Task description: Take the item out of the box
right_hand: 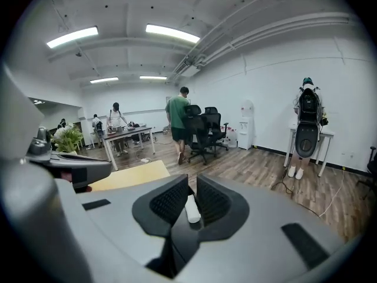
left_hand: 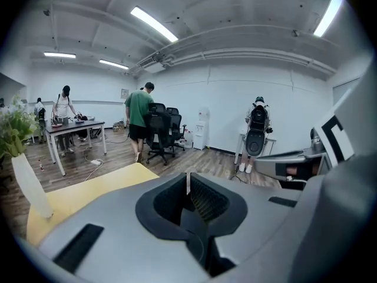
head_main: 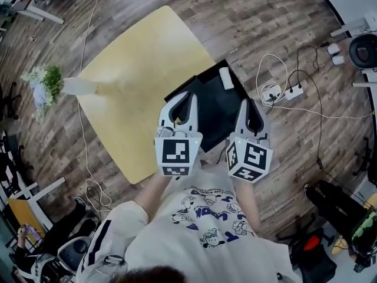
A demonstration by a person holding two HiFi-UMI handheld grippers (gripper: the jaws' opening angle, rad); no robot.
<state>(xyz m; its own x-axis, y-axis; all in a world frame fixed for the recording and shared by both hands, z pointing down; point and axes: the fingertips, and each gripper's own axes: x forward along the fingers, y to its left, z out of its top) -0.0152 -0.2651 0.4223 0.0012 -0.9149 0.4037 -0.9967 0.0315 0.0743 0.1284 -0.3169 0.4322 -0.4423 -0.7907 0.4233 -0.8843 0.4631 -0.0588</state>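
Both jaws of my left gripper (left_hand: 188, 183) are pressed together, with only a thin pale sliver at the seam and nothing pinched between them. On my right gripper (right_hand: 189, 188) the ribbed pads sit almost together, leaving a narrow slit, and they clamp nothing. Through that slit I can see the white item (right_hand: 192, 208) lying beyond the tips, untouched.

From my head view, I hold the two grippers side by side over the near edge of the black box (head_main: 215, 108), each with its marker cube (head_main: 177, 153) toward my chest and its tips pointing away from me. The white item is a short, rounded piece. It rests inside the box at the far right corner, ahead of the right gripper's tips and apart from them.

The box sits on the near right corner of a yellow table (head_main: 135, 69). At the table's far left stands a white vase of flowers (head_main: 50, 86).

On the wooden floor (head_main: 259, 22) to the right of the box lie a white power strip (head_main: 293, 91) and coiled cables (head_main: 270, 91).

Further off in the room, a person in a green shirt (left_hand: 139, 114) stands by black office chairs (left_hand: 160, 131). Other people are at a desk (left_hand: 76, 124) along the left wall.
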